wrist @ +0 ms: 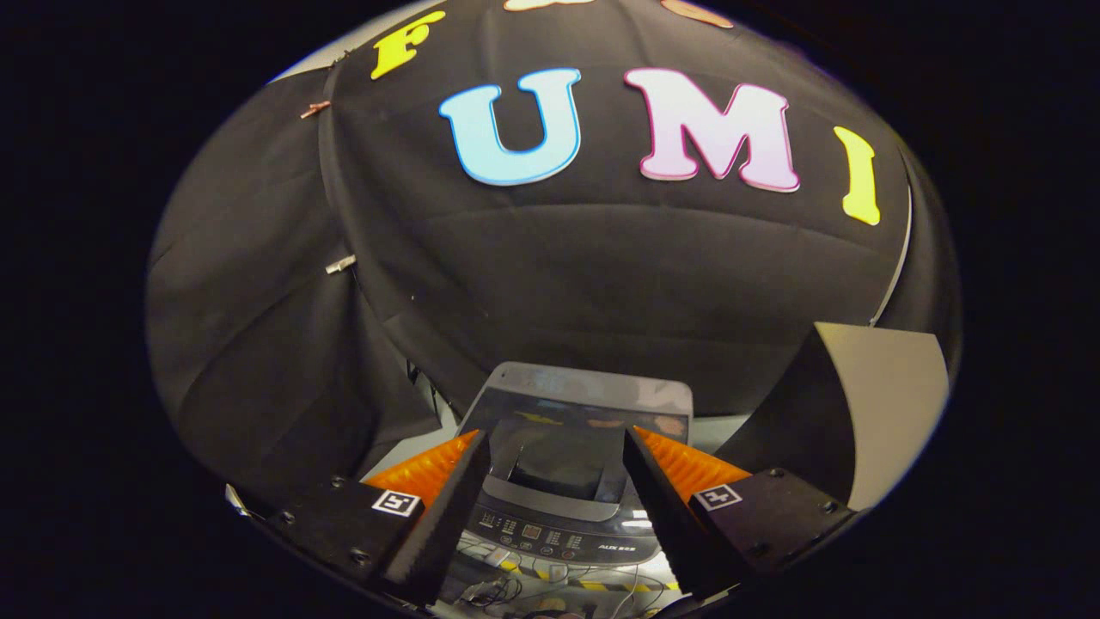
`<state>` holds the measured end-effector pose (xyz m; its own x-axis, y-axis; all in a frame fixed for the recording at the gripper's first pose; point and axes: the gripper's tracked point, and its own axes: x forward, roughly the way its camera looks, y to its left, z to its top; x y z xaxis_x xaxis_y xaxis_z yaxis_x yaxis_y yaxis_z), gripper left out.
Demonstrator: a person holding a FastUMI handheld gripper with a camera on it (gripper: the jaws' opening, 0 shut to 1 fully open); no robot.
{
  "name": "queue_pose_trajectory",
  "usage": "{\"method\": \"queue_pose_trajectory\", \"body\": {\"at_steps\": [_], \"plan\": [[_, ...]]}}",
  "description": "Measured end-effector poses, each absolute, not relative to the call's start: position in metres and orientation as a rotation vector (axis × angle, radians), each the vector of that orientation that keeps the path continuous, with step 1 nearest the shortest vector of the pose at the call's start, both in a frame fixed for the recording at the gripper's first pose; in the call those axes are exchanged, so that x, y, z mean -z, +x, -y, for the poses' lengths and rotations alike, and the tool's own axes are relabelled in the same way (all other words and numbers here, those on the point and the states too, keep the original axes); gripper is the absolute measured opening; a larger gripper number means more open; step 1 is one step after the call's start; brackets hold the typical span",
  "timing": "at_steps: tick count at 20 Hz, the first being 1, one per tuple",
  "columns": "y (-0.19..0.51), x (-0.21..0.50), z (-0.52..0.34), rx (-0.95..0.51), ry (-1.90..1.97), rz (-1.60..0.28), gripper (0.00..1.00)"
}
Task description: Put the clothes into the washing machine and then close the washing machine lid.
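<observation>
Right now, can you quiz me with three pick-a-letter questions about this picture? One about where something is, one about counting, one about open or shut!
1. Where is the washing machine?
A. Just ahead of the fingers, seen through the gap between them
B. Hanging on the wall
C. Behind a hand

2. How many things is the gripper holding?
A. Two
B. None
C. One

3. How is the washing machine lid?
A. Shut flat
B. Taken off
C. Raised open

Answers:
1. A, it sits low between and beyond the two fingers.
2. B, the fingers stand apart with nothing between them.
3. C, the lid stands up behind the dark tub opening.
</observation>
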<state>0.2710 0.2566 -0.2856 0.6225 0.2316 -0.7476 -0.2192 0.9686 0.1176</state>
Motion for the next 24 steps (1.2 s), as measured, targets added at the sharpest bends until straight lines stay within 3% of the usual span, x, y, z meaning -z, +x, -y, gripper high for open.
{"method": "queue_pose_trajectory", "body": {"at_steps": [15, 24], "plan": [[0.137, 0.121, -0.153, -0.164, -0.051, -0.224, 0.98], [0.064, 0.104, -0.13, -0.049, -0.091, -0.028, 0.98]]}}
